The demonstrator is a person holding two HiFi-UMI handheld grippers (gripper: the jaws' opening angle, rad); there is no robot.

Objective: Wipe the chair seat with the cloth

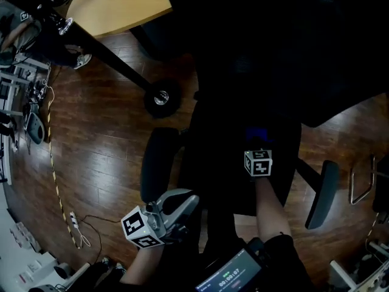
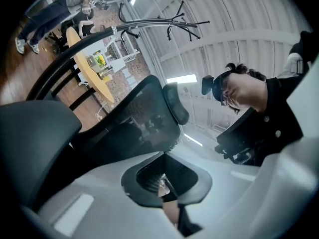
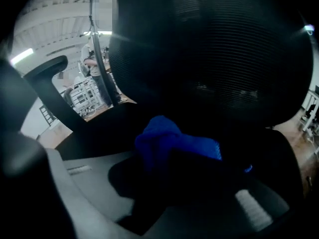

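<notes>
Holding the left gripper (image 1: 177, 204) off the chair seat's (image 1: 219, 163) left edge, by the near end of the left armrest (image 1: 159, 163), you have its jaws spread with nothing between them. Its own view looks up past the backrest (image 2: 144, 118), so it takes no part in the wipe.

Further right, the blue cloth (image 1: 256, 135) lies bunched on the seat toward its rear edge, close under the backrest. The right gripper (image 1: 257, 145) is clenched on it, and in that gripper's view the cloth bulges out at the jaw tips.

I judge the wiping step itself to be in hand, though the seat is too dark to show how much of it is covered or how firmly the cloth presses. The next stroke calls for steady downward pressure, a firm clamp so the cloth doesn't slip, and a drag across the seat short of the right armrest (image 1: 322, 193).
</notes>
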